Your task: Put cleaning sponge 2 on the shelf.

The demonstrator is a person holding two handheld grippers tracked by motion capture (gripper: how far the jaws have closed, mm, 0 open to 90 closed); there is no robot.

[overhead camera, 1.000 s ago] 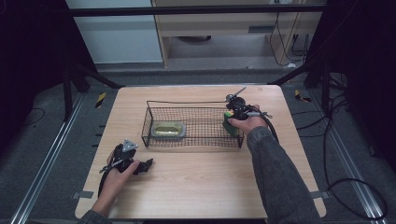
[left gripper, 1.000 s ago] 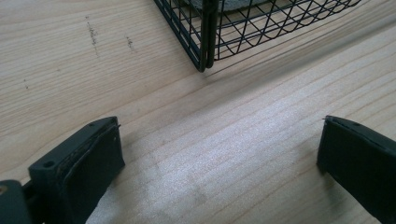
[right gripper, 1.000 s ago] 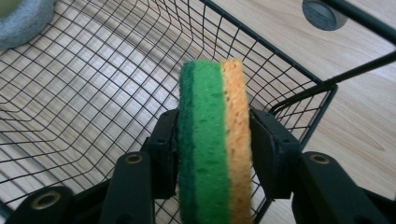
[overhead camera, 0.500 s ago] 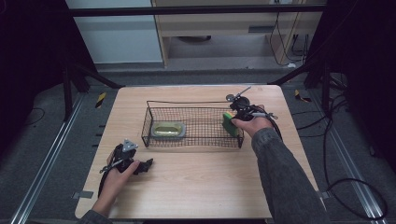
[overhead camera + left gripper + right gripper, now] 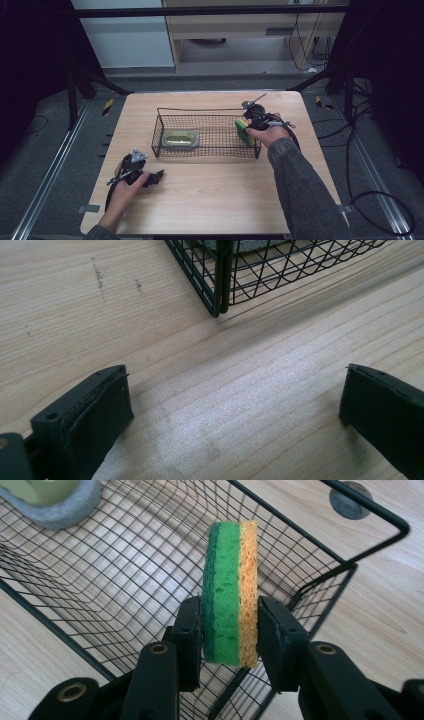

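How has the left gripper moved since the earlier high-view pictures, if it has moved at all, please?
No. The left gripper lies at the same spot on the table, in front of the wire basket's near left corner, its tongs open.

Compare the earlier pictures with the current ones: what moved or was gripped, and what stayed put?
The right gripper shifted slightly at the basket's right end, and its jaws have just been closing; they now clamp the green and orange sponge, held on edge over the wire basket. The left gripper stayed open on the table, and the grey dish in the basket did not move.
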